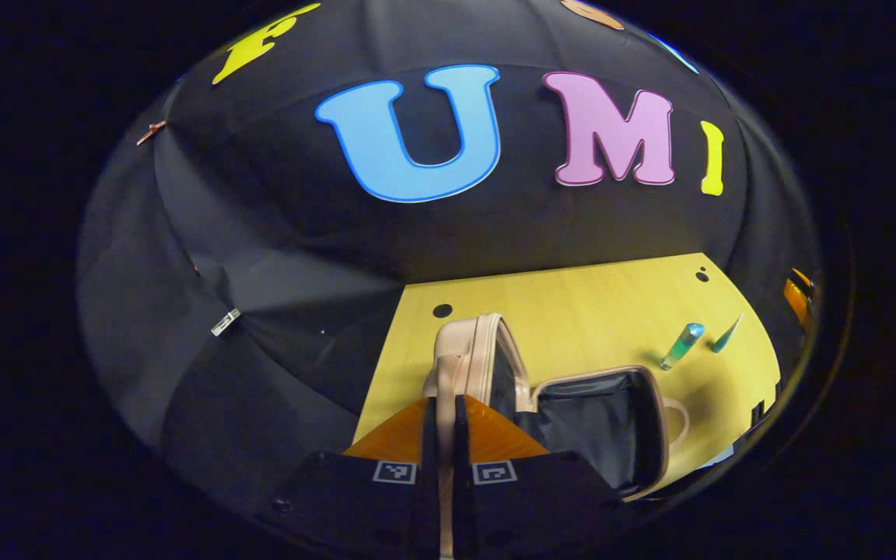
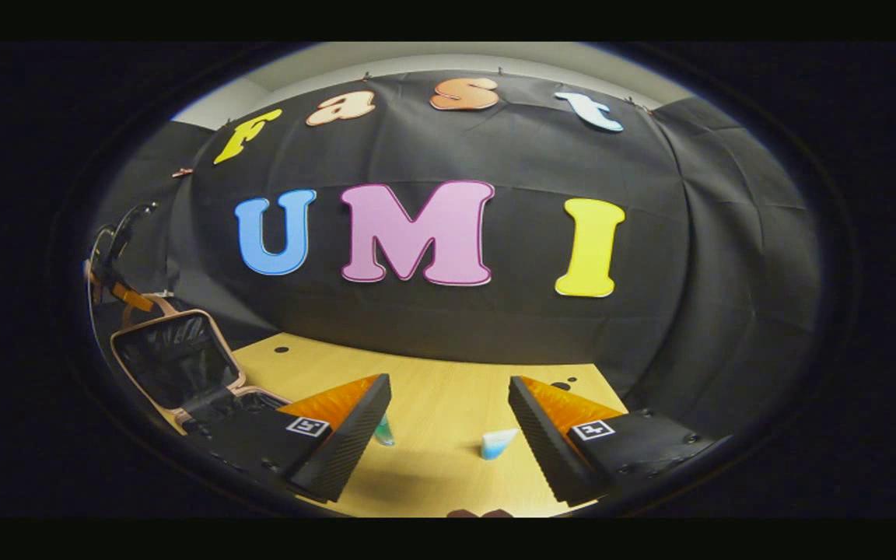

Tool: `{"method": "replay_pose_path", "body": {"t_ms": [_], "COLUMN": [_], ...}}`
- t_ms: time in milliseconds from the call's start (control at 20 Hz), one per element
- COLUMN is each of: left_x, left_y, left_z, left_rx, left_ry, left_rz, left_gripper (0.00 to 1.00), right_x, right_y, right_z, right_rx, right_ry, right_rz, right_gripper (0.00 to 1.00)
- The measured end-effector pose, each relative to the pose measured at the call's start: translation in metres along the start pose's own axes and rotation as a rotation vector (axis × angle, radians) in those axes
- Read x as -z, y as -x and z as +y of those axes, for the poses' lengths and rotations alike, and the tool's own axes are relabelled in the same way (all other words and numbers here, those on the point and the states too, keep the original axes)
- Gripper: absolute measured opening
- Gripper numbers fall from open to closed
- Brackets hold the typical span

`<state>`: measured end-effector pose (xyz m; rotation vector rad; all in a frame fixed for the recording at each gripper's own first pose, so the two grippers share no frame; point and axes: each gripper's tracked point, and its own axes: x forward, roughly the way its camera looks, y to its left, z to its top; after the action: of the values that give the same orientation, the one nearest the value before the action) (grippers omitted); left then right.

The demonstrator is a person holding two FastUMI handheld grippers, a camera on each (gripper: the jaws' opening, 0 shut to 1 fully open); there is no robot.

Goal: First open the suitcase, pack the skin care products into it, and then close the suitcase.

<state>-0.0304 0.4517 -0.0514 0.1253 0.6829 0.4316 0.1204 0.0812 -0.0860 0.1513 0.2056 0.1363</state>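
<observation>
A beige suitcase with a black lining lies open on the yellow wooden table. Its lid stands upright, seen edge-on in the left gripper view. My left gripper is shut on the lid's rim. A teal bottle and a teal tube stand on the table to the right of the case. In the right gripper view my right gripper is open above the table; the pale blue tube stands between its fingers, and the bottle peeks from behind the left finger. The suitcase is at far left, with the left gripper at its lid's top.
Black cloth walls close the booth behind and beside the table. Small dark holes dot the tabletop. The table's left edge runs close beside the suitcase.
</observation>
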Motion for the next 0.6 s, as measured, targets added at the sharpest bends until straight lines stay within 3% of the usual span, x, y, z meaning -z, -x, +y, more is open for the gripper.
{"method": "replay_pose_path", "body": {"t_ms": [100,200,450,600], "left_x": [0.029,0.075,0.165,0.194], "left_y": [-0.039,-0.074,-0.137,-0.157], "left_z": [0.048,0.089,0.092,0.096], "left_rx": [-0.049,-0.097,-0.056,-0.06], "left_ry": [0.025,0.055,0.12,0.095], "left_rz": [0.034,0.14,0.345,0.446], "left_gripper": [0.12,0.12,0.12,0.14], "right_x": [-0.004,-0.006,0.001,0.005], "right_y": [0.0,0.003,0.017,0.024], "right_z": [0.008,0.011,0.023,0.031], "right_rx": [0.025,0.071,0.16,0.184], "right_ry": [0.014,0.021,0.023,0.016], "right_rz": [0.005,0.011,0.044,0.064], "right_gripper": [0.96,0.99,0.96,0.96]}}
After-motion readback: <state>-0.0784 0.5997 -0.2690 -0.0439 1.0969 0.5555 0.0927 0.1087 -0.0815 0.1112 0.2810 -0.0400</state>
